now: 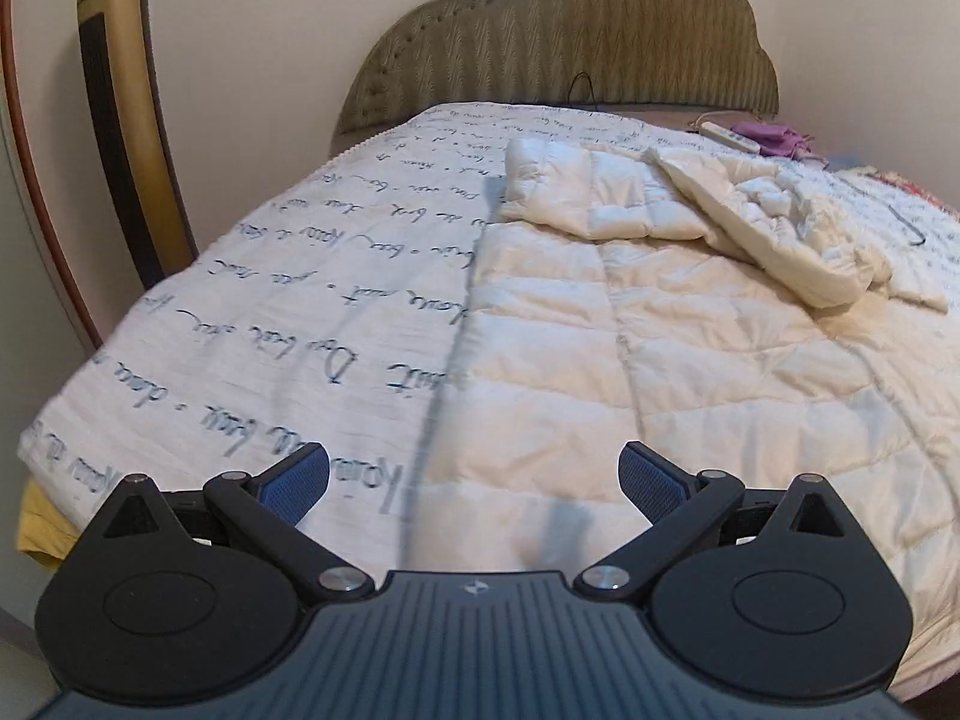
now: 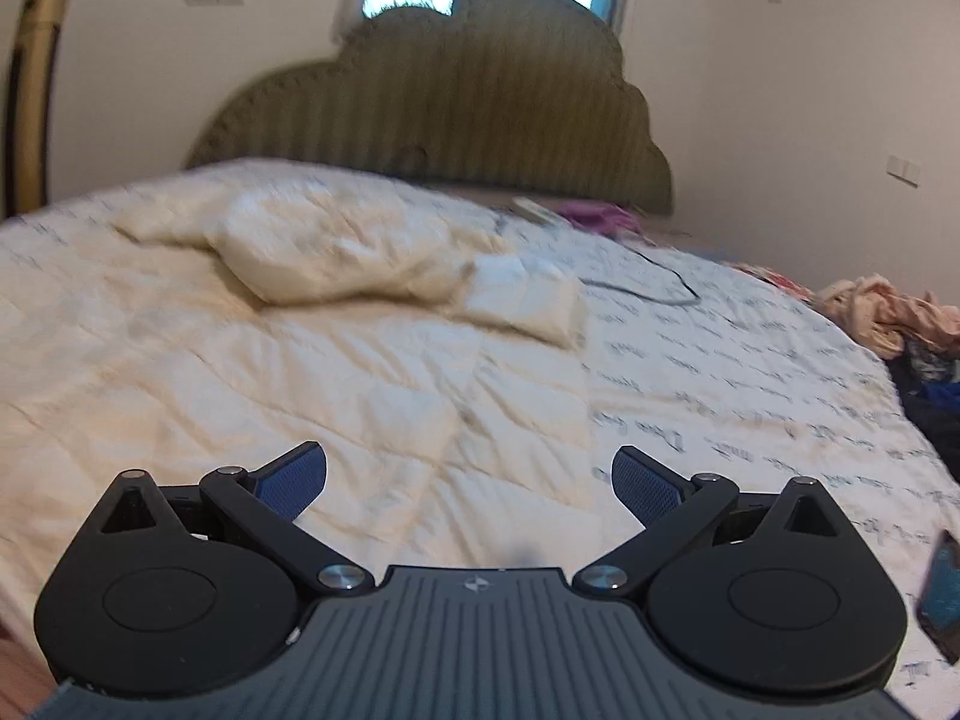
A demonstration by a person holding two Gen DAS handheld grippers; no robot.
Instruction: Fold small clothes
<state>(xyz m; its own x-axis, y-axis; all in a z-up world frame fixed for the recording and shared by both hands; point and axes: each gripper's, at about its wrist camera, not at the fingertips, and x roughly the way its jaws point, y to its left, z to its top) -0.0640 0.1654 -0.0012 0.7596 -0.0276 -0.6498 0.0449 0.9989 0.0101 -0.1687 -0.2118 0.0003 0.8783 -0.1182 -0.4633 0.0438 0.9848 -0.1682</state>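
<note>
A cream quilted puffer jacket (image 1: 630, 300) lies spread on the bed, its sleeves and upper part bunched in a heap (image 1: 780, 222) at the far right. It also shows in the right wrist view (image 2: 270, 348), with the heap (image 2: 336, 252) at the far side. My left gripper (image 1: 474, 480) is open and empty, just above the jacket's near left edge. My right gripper (image 2: 468, 483) is open and empty, above the jacket's near hem.
The bed has a white cover with handwriting print (image 1: 270, 276) and an olive padded headboard (image 1: 558, 42). A white remote (image 1: 729, 135), purple cloth (image 1: 774, 135) and a dark cable (image 2: 654, 282) lie near the headboard. A clothes pile (image 2: 888, 318) sits at the right edge. A phone (image 2: 942, 594) lies near right.
</note>
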